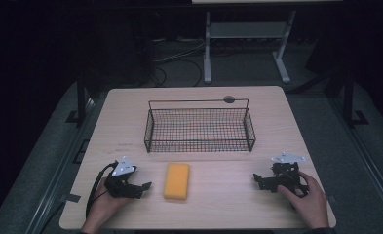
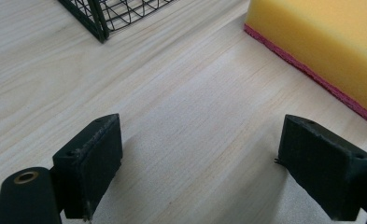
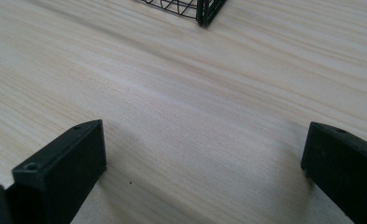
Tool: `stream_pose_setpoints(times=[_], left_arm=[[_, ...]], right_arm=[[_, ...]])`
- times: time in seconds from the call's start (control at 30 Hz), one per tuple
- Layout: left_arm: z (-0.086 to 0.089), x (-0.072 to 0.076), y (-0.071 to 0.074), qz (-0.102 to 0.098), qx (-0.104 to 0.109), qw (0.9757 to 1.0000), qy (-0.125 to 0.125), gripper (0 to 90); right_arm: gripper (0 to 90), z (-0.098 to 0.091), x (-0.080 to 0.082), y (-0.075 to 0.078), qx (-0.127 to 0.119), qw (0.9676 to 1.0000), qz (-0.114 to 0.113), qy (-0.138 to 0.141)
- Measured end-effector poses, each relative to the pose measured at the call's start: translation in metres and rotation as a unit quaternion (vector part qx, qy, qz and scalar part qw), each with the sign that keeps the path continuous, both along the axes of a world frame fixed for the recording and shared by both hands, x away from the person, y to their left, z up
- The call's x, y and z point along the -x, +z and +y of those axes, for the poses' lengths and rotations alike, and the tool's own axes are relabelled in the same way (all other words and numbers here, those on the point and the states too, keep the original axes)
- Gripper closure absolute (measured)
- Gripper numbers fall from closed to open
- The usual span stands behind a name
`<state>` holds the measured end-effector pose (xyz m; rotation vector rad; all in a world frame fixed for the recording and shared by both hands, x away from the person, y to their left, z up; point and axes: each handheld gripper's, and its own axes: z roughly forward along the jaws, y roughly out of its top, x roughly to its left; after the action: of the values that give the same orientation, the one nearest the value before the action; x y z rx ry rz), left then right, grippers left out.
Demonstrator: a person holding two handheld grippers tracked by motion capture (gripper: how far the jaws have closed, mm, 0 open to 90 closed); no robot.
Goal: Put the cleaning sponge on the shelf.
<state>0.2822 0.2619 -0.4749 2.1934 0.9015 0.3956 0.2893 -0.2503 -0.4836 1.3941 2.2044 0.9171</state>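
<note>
While both grippers rest low on the table (image 1: 130, 117) with jaws spread wide and empty, the yellow sponge (image 1: 176, 181) lies between them — at six o'clock from the wire basket (image 1: 199, 127), likely its destination. The left gripper (image 1: 141, 187) is nearer it than the right gripper (image 1: 258, 180).
</note>
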Motion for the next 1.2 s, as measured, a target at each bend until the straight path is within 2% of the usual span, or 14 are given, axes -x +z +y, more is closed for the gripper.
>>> stream_pose_setpoints(times=[0.13, 0.43, 0.57, 0.77, 0.93, 1.1, 1.2], left_arm=[[0.001, 0.000, 0.000, 0.000, 0.002, 1.0000, -0.004, 12.7], [0.001, 0.001, 0.004, 0.013, -0.010, 0.9999, -0.001, 15.0], [0.003, 0.003, 0.007, 0.017, -0.008, 0.9998, -0.008, 22.8], [0.002, 0.005, 0.015, 0.022, -0.001, 0.9995, -0.023, 39.9], [0.001, 0.006, 0.019, 0.030, -0.002, 0.9987, -0.041, 60.6], [0.000, 0.008, 0.026, 0.031, 0.010, 0.9982, -0.051, 82.6], [0.000, 0.009, 0.027, 0.038, 0.022, 0.9974, -0.057, 89.4]], right_arm=[[0.0, 0.000, 0.000, 0.000, 0.000, 1.0000, 0.000, 0.000], [0.0, 0.000, 0.000, 0.000, 0.001, 1.0000, 0.000, 0.001], [0.0, 0.000, 0.000, 0.000, 0.001, 1.0000, -0.001, 0.001], [0.0, 0.000, 0.000, 0.000, 0.001, 1.0000, 0.000, 0.001], [0.0, 0.000, 0.000, 0.000, 0.000, 1.0000, 0.000, 0.000], [0.0, 0.000, 0.000, 0.000, 0.001, 1.0000, 0.000, 0.000], [0.0, 0.000, 0.000, 0.000, 0.001, 1.0000, -0.001, 0.001]])
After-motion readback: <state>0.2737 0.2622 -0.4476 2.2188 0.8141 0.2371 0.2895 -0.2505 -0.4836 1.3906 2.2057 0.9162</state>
